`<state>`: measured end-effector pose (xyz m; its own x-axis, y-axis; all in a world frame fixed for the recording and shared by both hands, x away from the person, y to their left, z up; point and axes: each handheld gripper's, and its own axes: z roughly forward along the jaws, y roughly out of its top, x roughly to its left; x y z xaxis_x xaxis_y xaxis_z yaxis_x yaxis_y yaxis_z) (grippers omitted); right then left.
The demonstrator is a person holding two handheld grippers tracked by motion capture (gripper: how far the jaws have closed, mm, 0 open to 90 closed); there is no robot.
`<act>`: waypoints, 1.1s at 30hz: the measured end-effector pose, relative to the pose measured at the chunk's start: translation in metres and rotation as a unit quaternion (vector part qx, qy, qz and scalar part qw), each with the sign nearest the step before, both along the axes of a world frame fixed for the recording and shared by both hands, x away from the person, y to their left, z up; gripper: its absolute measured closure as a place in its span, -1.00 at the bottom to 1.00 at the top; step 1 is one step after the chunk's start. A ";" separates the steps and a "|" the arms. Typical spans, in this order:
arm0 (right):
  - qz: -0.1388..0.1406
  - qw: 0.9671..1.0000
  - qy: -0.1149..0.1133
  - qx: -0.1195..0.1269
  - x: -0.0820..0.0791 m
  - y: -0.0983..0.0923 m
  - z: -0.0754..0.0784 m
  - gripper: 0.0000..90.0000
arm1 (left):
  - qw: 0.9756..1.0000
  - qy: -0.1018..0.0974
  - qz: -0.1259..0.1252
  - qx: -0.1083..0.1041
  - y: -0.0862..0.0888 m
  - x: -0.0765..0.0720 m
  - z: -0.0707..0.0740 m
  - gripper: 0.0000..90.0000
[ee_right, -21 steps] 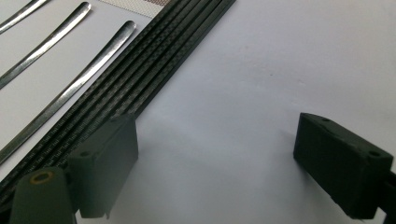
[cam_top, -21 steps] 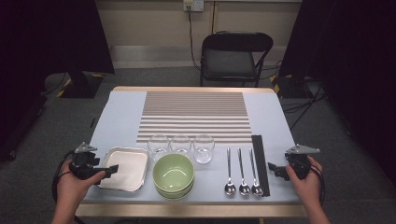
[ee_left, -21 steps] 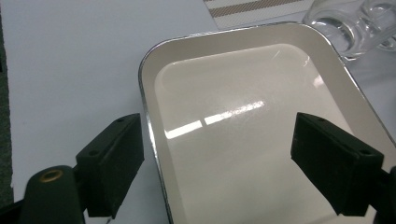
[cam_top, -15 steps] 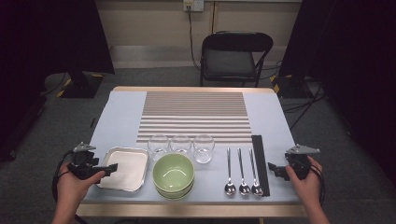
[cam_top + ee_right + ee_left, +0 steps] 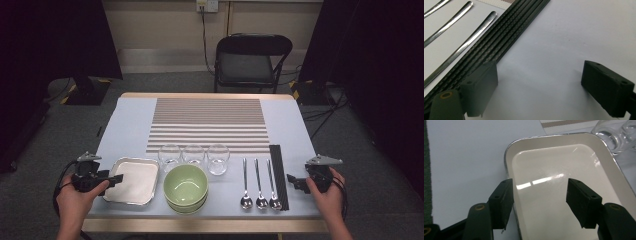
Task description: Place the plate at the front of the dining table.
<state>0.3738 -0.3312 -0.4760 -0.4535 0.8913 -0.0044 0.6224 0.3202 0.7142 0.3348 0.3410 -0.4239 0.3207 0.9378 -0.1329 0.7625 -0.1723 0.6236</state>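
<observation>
Square white metal tray [image 5: 131, 181] near left on the table [image 5: 129, 120], stacked green bowls [image 5: 186, 187] right of it, three clear glasses [image 5: 193, 155] behind them, striped placemat [image 5: 208, 125] farther back, three steel spoons [image 5: 259, 184] right, black chopsticks [image 5: 279, 175] rightmost, black folding chair [image 5: 250, 61] beyond the table.

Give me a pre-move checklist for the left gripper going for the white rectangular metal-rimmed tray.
1. Left gripper jaws open: ok.
2. Jaws straddle the near-left rim of the white rectangular metal-rimmed tray, one inside, one outside: ok.
3. Pads touching the rim: cannot tell.
4. Tray holds nothing: ok.
5. Stacked green round bowls lie close beside the tray's right edge; room to lift: cannot tell.
6. Right gripper open, apart beside the black chopsticks, holding nothing: ok.
</observation>
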 end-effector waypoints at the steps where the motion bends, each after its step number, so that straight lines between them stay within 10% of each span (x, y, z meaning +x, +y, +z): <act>1: 0.000 1.000 0.000 0.000 0.000 0.000 0.000 -0.71 | 1.000 -0.008 0.002 0.007 0.001 -0.001 0.001 -0.03; 12: 0.001 1.000 0.000 0.000 0.000 0.000 0.000 -0.71 | 0.999 -0.004 0.015 -0.032 0.008 -0.004 0.001 0.13; 33: 0.002 1.000 0.000 0.001 0.001 0.000 0.000 -0.71 | 0.998 0.031 0.033 -0.035 0.017 0.001 0.000 0.50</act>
<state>0.3744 -0.3317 -0.4762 -0.4567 0.8896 -0.0020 0.6208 0.3203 0.7155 0.3353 0.3578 -0.4241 0.2471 0.9445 -0.2165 0.8080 -0.0776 0.5840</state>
